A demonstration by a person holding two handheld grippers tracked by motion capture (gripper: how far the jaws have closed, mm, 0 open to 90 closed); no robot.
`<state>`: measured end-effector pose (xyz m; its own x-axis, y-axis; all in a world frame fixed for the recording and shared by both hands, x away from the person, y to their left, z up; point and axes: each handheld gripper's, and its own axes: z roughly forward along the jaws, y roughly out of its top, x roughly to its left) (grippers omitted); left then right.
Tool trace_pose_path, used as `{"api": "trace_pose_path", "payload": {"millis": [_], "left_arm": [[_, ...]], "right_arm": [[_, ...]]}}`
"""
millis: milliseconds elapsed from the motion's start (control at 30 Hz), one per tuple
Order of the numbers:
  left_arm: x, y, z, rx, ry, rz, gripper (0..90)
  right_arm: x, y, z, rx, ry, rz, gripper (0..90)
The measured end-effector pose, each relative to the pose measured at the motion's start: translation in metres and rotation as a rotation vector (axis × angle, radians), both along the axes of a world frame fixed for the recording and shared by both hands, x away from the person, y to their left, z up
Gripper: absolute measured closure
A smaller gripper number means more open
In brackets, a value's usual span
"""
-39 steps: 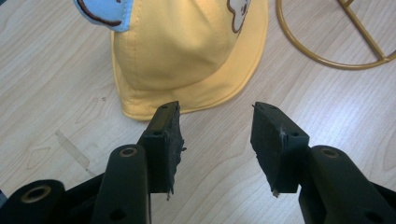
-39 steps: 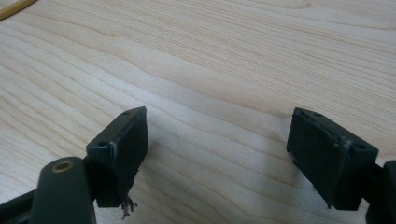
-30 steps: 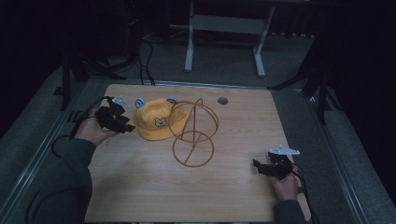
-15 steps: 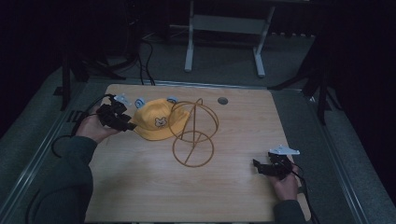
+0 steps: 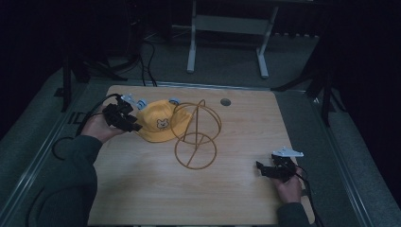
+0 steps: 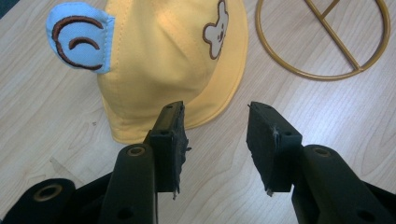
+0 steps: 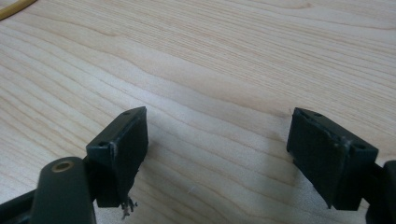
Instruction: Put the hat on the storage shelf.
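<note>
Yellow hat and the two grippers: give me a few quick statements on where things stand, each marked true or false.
1. The yellow hat lies on the table. True.
2. The left gripper is clamped on the hat's brim. False: its jaws have just been closing, but nothing is between them.
3. The right gripper holds the gold wire stand. False: it is open over bare wood.
4. The hat has a bear face. True.

Left claw [image 5: 134,124] beside yellow cap [image 5: 158,122]; wire stand [image 5: 196,137] adjacent.
</note>
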<state>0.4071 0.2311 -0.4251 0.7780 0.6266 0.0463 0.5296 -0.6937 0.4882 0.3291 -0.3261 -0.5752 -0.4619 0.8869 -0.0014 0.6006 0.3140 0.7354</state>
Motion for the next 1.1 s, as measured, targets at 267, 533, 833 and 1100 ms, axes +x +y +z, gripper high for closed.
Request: {"api": "trace_pose_path", "payload": {"millis": [267, 533, 833, 1100], "left_arm": [[0.004, -0.005, 0.004, -0.027, -0.018, 0.005, 56.1], [0.01, -0.013, 0.006, -0.017, -0.023, -0.004, 54.4], [0.017, -0.017, 0.009, -0.01, -0.049, 0.014, 51.3], [0.022, -0.02, 0.006, -0.018, -0.039, 0.009, 52.3]], "right_arm": [[0.0, 0.0, 0.0, 0.0, -0.002, 0.001, 20.5], [0.0, 0.0, 0.0, -0.001, -0.001, 0.001, 20.5], [0.0, 0.0, 0.0, -0.001, -0.001, 0.001, 20.5], [0.0, 0.0, 0.0, -0.001, -0.001, 0.002, 20.4]]}}
